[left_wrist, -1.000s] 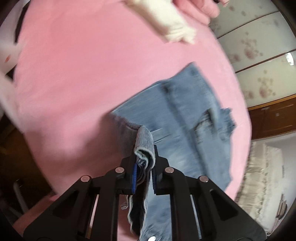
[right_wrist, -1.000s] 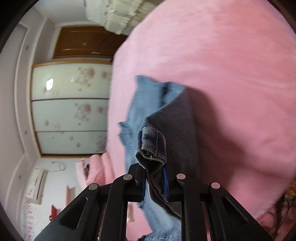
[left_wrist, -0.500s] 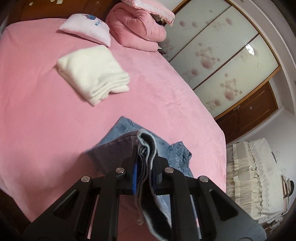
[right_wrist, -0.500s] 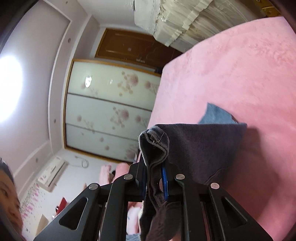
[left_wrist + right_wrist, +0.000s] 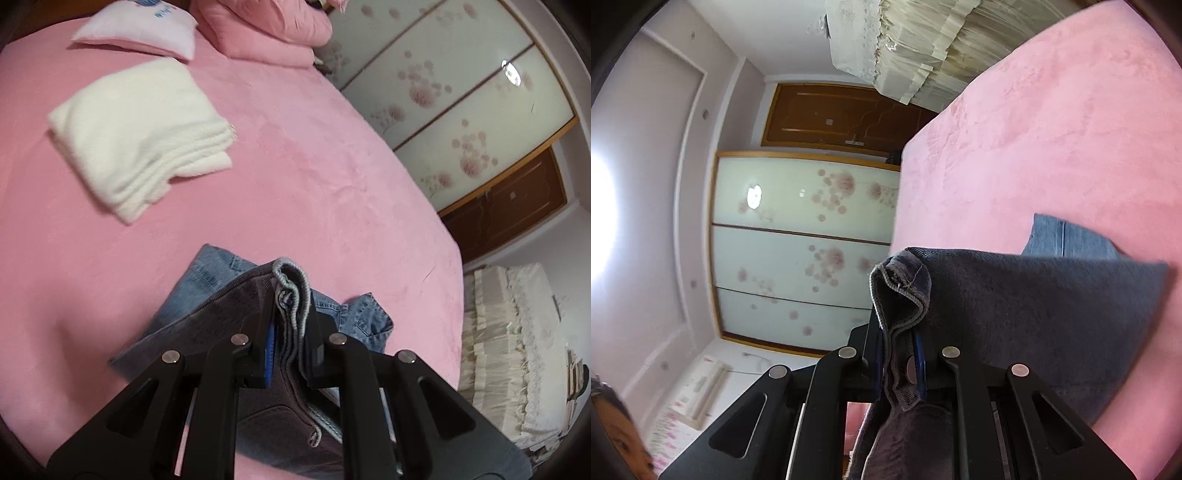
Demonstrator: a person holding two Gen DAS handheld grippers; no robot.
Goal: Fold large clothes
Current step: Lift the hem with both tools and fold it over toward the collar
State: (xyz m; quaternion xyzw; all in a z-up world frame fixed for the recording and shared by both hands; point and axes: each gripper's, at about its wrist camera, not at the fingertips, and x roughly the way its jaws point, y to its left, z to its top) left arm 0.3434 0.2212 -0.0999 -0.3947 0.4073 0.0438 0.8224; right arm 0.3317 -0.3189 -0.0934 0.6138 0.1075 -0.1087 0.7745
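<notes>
A bunched hem of the jeans (image 5: 236, 306) is pinched between the jaws of the left gripper (image 5: 291, 328), and another bunched edge of the same jeans (image 5: 1034, 314) is pinched between the jaws of the right gripper (image 5: 901, 354). Both pairs of jaws are pressed nearly together on the denim. The held part is raised above the pink bed (image 5: 314, 177) with its dark inner side shown, while the lighter blue remainder is left lying on the bed near its right edge, as seen in the left view. A folded white towel (image 5: 140, 129) is laid well apart, toward the far left, with a pillow (image 5: 140, 29) and a pink quilt (image 5: 266, 29) at the far edge. A wardrobe (image 5: 801, 251) is seen beyond the bed.
</notes>
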